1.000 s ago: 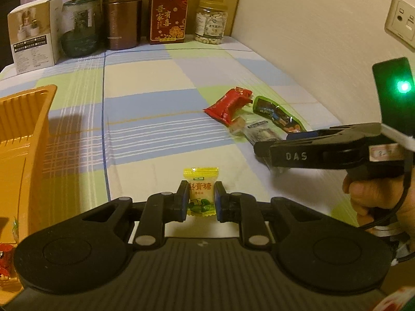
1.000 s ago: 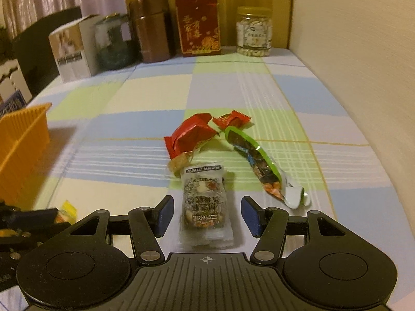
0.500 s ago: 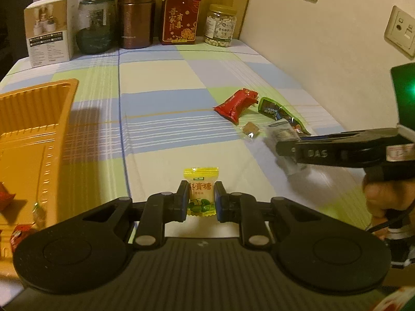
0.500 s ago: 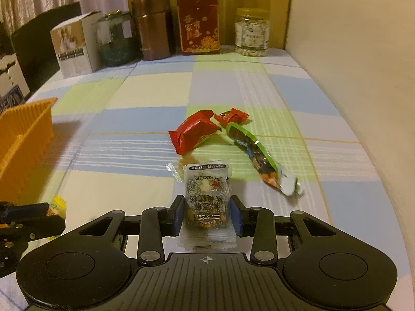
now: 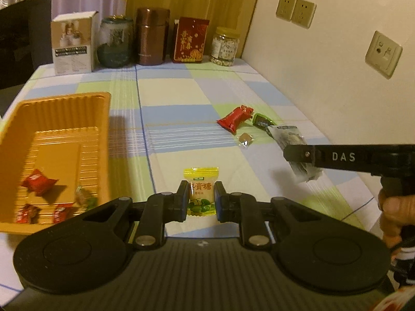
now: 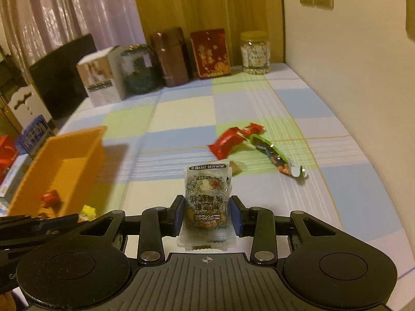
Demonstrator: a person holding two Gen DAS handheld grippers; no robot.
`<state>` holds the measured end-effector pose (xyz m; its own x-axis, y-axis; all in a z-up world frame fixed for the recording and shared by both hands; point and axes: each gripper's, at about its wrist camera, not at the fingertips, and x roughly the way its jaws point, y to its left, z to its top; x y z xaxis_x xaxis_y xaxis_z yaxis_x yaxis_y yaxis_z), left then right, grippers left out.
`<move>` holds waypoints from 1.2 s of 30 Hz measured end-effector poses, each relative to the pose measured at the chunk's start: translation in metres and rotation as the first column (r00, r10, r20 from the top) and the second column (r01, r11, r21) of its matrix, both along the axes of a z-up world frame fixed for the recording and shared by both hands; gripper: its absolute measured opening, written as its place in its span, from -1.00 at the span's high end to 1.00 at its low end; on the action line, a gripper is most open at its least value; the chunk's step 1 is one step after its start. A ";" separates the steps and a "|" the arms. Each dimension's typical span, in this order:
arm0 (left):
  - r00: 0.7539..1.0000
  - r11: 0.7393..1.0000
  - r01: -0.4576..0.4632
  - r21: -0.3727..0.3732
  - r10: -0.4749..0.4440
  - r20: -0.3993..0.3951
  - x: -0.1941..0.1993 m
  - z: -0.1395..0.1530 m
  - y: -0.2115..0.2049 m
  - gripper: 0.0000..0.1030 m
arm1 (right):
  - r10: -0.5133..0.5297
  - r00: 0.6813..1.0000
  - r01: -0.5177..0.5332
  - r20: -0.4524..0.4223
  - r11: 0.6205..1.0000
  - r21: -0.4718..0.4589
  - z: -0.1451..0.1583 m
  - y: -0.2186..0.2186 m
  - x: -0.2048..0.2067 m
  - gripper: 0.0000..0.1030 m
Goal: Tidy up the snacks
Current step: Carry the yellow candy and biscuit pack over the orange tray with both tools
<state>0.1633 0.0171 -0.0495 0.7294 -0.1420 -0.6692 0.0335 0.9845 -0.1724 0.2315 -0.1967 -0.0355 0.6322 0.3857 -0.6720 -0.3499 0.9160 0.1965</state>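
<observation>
My left gripper (image 5: 201, 199) is shut on a yellow candy packet (image 5: 201, 194) and holds it above the table, right of the orange tray (image 5: 102, 140). The tray holds several small wrapped candies (image 5: 39, 185). My right gripper (image 6: 207, 216) is shut on a clear grey snack packet (image 6: 206, 197), lifted off the cloth; it also shows in the left wrist view (image 5: 293, 140). A red packet (image 5: 234, 118), a green packet (image 5: 260, 120) and a small brown candy (image 5: 245, 138) lie on the checked cloth. The tray shows at the left in the right wrist view (image 6: 64, 153).
A white box (image 5: 72, 42), a glass jar (image 5: 115, 42), a brown canister (image 5: 151, 37), a red box (image 5: 192, 40) and a nut jar (image 5: 224, 46) stand along the table's far edge. A wall (image 5: 324, 77) runs along the right side.
My right gripper closed on the grey snack packet and lifted it off the cloth. Both grippers have risen and swung left, bringing the orange tray into fuller view.
</observation>
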 end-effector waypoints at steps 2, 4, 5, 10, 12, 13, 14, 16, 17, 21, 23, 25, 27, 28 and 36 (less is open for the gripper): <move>1.000 1.000 -0.005 0.002 0.005 0.003 -0.009 0.005 0.002 0.65 | 0.010 1.000 -0.010 0.010 1.000 0.007 0.007 0.005 -0.014 0.27; 1.000 1.000 -0.011 0.005 0.011 0.006 -0.017 0.010 0.007 0.65 | 0.017 1.000 -0.017 0.013 1.000 0.015 0.012 0.010 -0.025 0.27; 1.000 1.000 -0.015 0.006 0.015 0.008 -0.022 0.013 0.010 0.65 | 0.022 1.000 -0.023 0.014 1.000 0.018 0.014 0.012 -0.031 0.27; 0.999 0.999 -0.039 0.008 0.039 0.020 -0.041 0.026 0.023 0.65 | 0.045 0.999 -0.045 0.011 0.999 0.028 0.022 0.026 -0.056 0.27; 0.998 0.999 -0.050 0.010 0.050 0.024 -0.047 0.031 0.029 0.65 | 0.057 0.998 -0.057 0.011 0.998 0.026 0.025 0.033 -0.065 0.27; 0.998 0.998 -0.055 0.013 0.055 0.026 -0.050 0.033 0.033 0.65 | 0.061 0.998 -0.061 0.011 0.998 0.028 0.027 0.036 -0.068 0.27; 0.998 0.998 -0.061 0.016 0.061 0.027 -0.052 0.035 0.036 0.65 | 0.065 0.998 -0.065 0.011 0.997 0.031 0.028 0.038 -0.072 0.27; 0.997 0.997 -0.076 0.017 0.075 0.029 -0.057 0.039 0.044 0.65 | 0.075 0.997 -0.075 0.014 0.997 0.033 0.030 0.045 -0.078 0.27; 0.996 0.996 -0.082 0.018 0.082 0.028 -0.059 0.041 0.048 0.65 | 0.082 0.996 -0.082 0.018 0.996 0.031 0.031 0.049 -0.081 0.27; 0.994 0.994 -0.110 0.027 0.109 0.030 -0.066 0.045 0.064 0.65 | 0.109 0.994 -0.109 0.029 0.994 0.027 0.035 0.067 -0.089 0.27; 0.992 0.992 -0.125 0.027 0.124 0.031 -0.070 0.047 0.072 0.65 | 0.122 0.992 -0.123 0.033 0.992 0.026 0.036 0.076 -0.091 0.27; 0.990 0.990 -0.140 0.028 0.139 0.032 -0.073 0.048 0.080 0.65 | 0.139 0.990 -0.140 0.037 0.990 0.023 0.038 0.085 -0.093 0.27; 0.988 0.988 -0.154 0.028 0.153 0.032 -0.075 0.049 0.088 0.65 | 0.156 0.987 -0.157 0.040 0.987 0.020 0.039 0.095 -0.094 0.27; 0.987 0.987 -0.160 0.028 0.159 0.033 -0.076 0.050 0.091 0.65 | 0.164 0.986 -0.165 0.040 0.986 0.019 0.039 0.099 -0.095 0.27; 0.979 0.979 -0.204 0.027 0.203 0.028 -0.083 0.048 0.117 0.65 | 0.217 0.975 -0.218 0.039 0.976 0.016 0.037 0.129 -0.093 0.27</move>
